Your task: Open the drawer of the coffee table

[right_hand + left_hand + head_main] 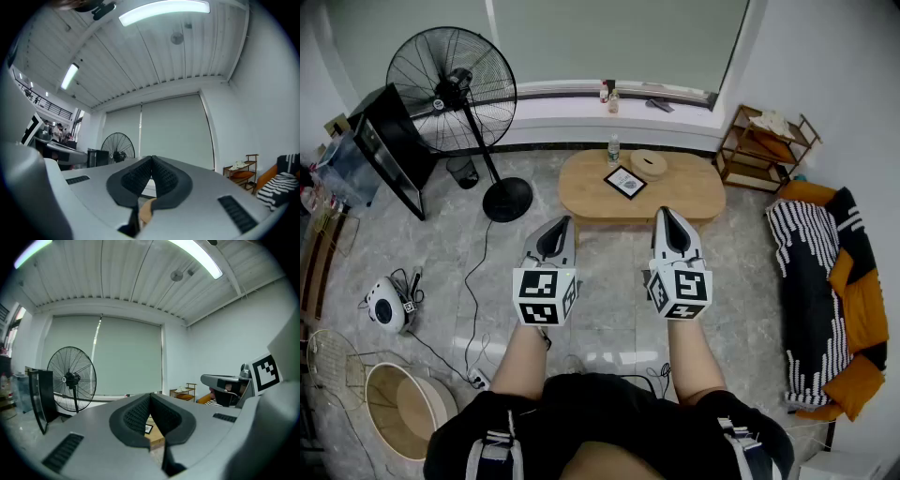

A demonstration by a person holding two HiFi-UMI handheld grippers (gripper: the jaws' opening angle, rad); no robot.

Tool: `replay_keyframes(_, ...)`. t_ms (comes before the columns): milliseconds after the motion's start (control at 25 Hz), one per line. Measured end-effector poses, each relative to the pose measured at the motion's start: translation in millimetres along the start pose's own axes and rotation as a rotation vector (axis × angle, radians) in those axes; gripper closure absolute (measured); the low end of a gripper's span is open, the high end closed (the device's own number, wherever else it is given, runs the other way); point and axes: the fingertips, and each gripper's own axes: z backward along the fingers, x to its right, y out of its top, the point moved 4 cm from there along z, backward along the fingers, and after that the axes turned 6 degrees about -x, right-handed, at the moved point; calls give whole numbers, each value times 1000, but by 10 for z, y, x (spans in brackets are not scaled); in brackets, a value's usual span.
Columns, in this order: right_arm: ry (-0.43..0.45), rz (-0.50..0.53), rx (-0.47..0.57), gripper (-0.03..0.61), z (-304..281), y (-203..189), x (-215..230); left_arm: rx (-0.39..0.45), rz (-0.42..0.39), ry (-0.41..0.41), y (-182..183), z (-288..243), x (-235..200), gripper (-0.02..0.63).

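An oval wooden coffee table (581, 192) stands on the grey floor ahead of me, below the window ledge; its drawer is not distinguishable from above. My left gripper (563, 223) and right gripper (665, 215) are held side by side in the air, short of the table's near edge, both shut and empty. In the left gripper view the left gripper (150, 395) has its pads touching, with a sliver of the table (156, 437) below them. The right gripper (151, 159) likewise shows closed pads, aimed slightly upward at the window blind.
On the table lie a framed card (625, 181), a round wooden box (649, 163) and a bottle (613, 150). A pedestal fan (455, 94) stands at left, a wooden shelf (766, 148) at right, a striped and orange sofa (830, 291) along the right. A cable and a power strip (475, 379) lie on the floor.
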Motion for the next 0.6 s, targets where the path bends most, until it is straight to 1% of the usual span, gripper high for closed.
replay_keyframes(120,7,6,-44,565,464,-57,49,-31,6,9,-56,317,332,594)
replay_keyframes(280,-5,-10,-50,565,910,10,162,-25,-2,-3,-16,625,730,594)
replay_keyframes(440,-16,-15,-41,565,1237,18,101,-26,-22,-6,-52,895,856,594)
replay_keyframes(600,-7,-25,-42,565,1379,20,48,-20,-47,-7,-23,1064,943,594)
